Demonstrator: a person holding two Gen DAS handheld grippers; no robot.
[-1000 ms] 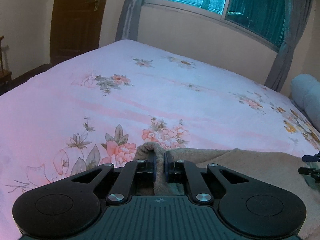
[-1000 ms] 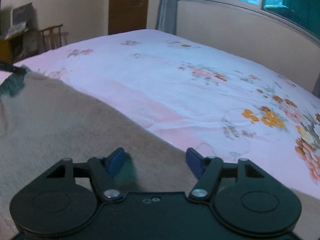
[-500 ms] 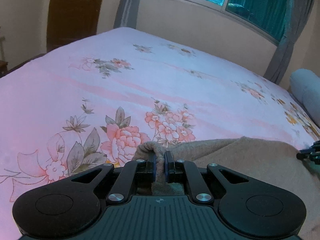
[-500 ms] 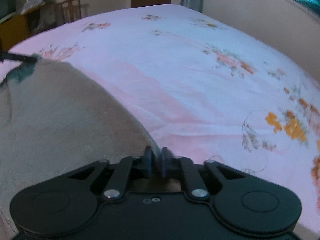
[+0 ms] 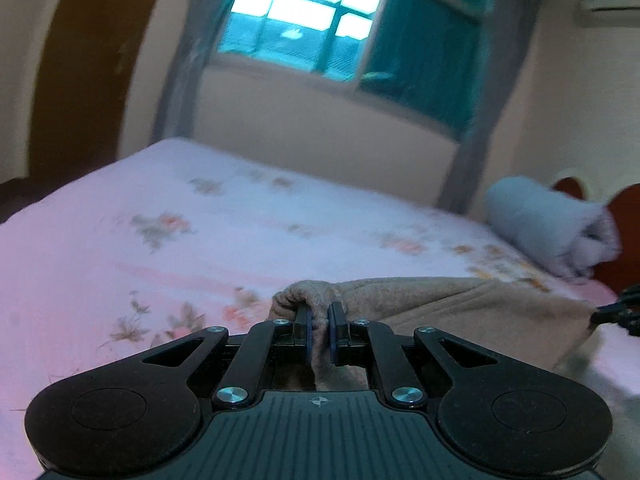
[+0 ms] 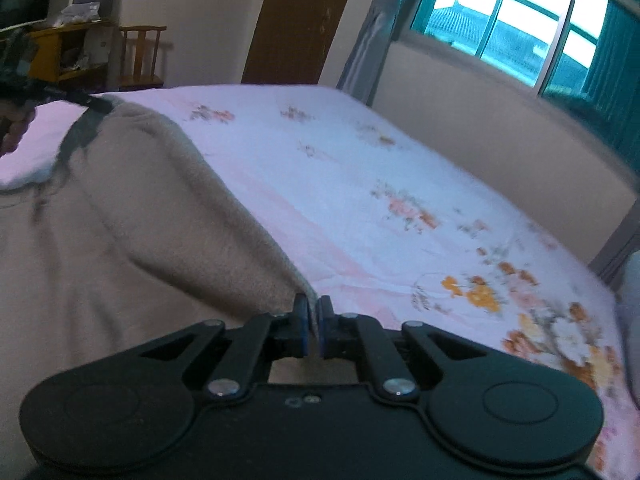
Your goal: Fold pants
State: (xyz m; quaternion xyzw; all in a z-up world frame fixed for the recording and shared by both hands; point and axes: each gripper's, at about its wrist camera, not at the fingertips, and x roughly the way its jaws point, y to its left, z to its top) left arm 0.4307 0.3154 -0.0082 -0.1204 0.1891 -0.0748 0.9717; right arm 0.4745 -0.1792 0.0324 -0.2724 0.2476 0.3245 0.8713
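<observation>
Beige fleece pants (image 5: 460,304) (image 6: 120,240) hang stretched above the pink floral bedsheet (image 5: 200,220) (image 6: 380,184). My left gripper (image 5: 319,322) is shut on a bunched corner of the cloth, which pokes up between its blue pads. My right gripper (image 6: 313,316) is shut on the opposite corner of the same edge. In the left wrist view the right gripper's tip (image 5: 618,314) shows at the far right edge. The right wrist view has the left gripper (image 6: 86,100) at the upper left, pinching the cloth, with a hand behind it.
A rolled pale blue blanket (image 5: 552,228) lies by the red headboard at the bed's far right. A window with teal curtains (image 5: 344,36) and a brown door (image 6: 300,20) stand behind the bed. A wooden chair (image 6: 140,56) and a yellow cabinet sit beyond its left side.
The right gripper went from open over the cloth to shut on its edge. Both grippers then rose and tilted up, lifting the pants' edge off the sheet.
</observation>
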